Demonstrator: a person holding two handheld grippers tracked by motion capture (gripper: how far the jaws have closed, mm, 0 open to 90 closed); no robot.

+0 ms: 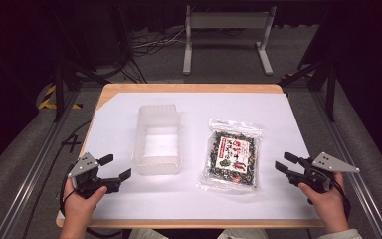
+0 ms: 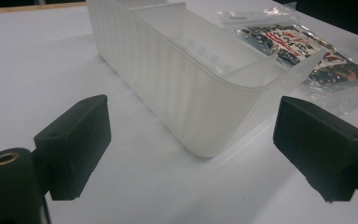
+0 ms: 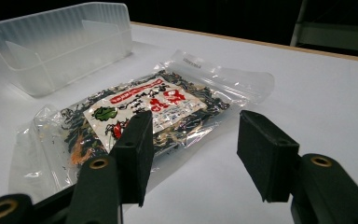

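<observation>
Hard to read: the print on the packet's (image 1: 232, 156) label is too small to make out; its clear edges blur into the white desk (image 1: 288, 119).
Cut off: the left gripper view crops the far end of the clear tub (image 2: 191, 88).
Left tongs (image 1: 117, 167): spread wide, holding nothing, touching nothing; the tub sits just ahead of them.
Right tongs (image 1: 287, 163): parted, empty, clear of the packet; the packet lies flat just ahead of them, beside the tub.

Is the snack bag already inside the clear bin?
No, the snack bag lies flat on the white table, beside the clear bin and apart from it, and the bin holds nothing.
</observation>
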